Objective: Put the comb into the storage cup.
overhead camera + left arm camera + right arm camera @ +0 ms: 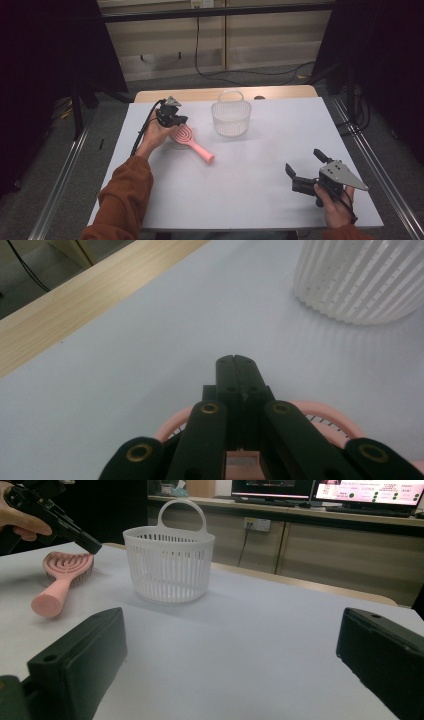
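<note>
A pink hairbrush (192, 142) lies on the white table, head toward the far left, handle pointing near right. My left gripper (181, 120) hovers just above the brush head (327, 420), jaws pressed together with nothing between them. In the right gripper view that same left gripper (94, 548) hangs over the hairbrush (62, 577). A white slatted basket (230, 118) with a loop handle stands upright to the right of the brush. My right gripper (307, 165) rests near the table's front right, jaws wide apart and empty, facing the basket (170, 565).
The white table (260, 165) has a wooden strip (200, 94) along its far edge. Cables run over the floor beyond it. Metal rails flank the table on both sides. A counter with monitors (350, 490) stands behind the basket in the right gripper view.
</note>
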The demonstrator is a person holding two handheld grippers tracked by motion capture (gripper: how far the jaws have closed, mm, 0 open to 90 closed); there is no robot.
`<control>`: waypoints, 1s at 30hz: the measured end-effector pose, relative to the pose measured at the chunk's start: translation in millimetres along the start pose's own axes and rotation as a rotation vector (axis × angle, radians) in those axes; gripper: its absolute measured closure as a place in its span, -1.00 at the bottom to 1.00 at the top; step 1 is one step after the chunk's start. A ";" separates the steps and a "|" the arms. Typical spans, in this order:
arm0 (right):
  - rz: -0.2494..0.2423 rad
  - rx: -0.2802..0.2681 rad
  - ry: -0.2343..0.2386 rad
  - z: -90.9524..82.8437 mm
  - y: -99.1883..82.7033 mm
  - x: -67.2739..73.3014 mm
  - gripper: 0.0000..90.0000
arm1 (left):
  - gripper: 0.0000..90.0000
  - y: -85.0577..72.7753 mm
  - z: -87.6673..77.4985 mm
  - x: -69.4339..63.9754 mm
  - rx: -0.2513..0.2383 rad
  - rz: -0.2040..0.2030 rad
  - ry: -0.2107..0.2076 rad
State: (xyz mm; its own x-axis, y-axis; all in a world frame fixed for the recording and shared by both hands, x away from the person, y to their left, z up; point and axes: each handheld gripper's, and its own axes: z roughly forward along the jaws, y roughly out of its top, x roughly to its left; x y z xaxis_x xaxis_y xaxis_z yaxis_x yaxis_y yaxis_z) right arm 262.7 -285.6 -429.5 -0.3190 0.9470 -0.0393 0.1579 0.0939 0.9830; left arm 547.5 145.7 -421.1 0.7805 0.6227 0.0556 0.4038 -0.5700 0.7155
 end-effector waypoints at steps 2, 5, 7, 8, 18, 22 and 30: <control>0.000 -0.001 0.000 -0.1 0.0 0.1 -1.00 | 1.00 1.1 0.6 -0.1 0.008 0.008 0.010; 0.000 -0.001 0.000 -0.3 0.0 0.2 -1.00 | 1.00 2.7 2.7 -1.5 0.008 0.001 0.003; -0.001 -0.001 0.001 -0.2 0.0 0.1 -1.00 | 1.00 3.9 1.8 -0.8 0.031 0.021 -0.002; -0.001 -0.002 0.001 -0.3 0.0 0.2 -1.00 | 1.00 3.9 1.7 -0.8 0.034 0.022 -0.003; 0.000 -0.002 0.001 -0.5 0.0 0.2 -1.00 | 1.00 4.2 -3.9 2.9 0.056 0.032 -0.019; -0.001 -0.002 0.001 -0.4 -0.1 0.3 -1.00 | 1.00 4.1 -4.6 4.3 0.053 0.018 -0.022; 0.001 -0.004 0.004 -0.5 -0.2 0.2 -1.00 | 1.00 6.0 4.1 5.0 0.070 0.021 -0.027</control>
State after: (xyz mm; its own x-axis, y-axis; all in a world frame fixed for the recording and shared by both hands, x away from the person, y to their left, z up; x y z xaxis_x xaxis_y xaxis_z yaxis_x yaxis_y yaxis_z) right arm 262.2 -285.6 -429.6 -0.3228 0.9457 -0.0375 0.1548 0.0919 0.9837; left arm 555.8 143.2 -419.4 0.8015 0.5958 0.0508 0.4184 -0.6196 0.6641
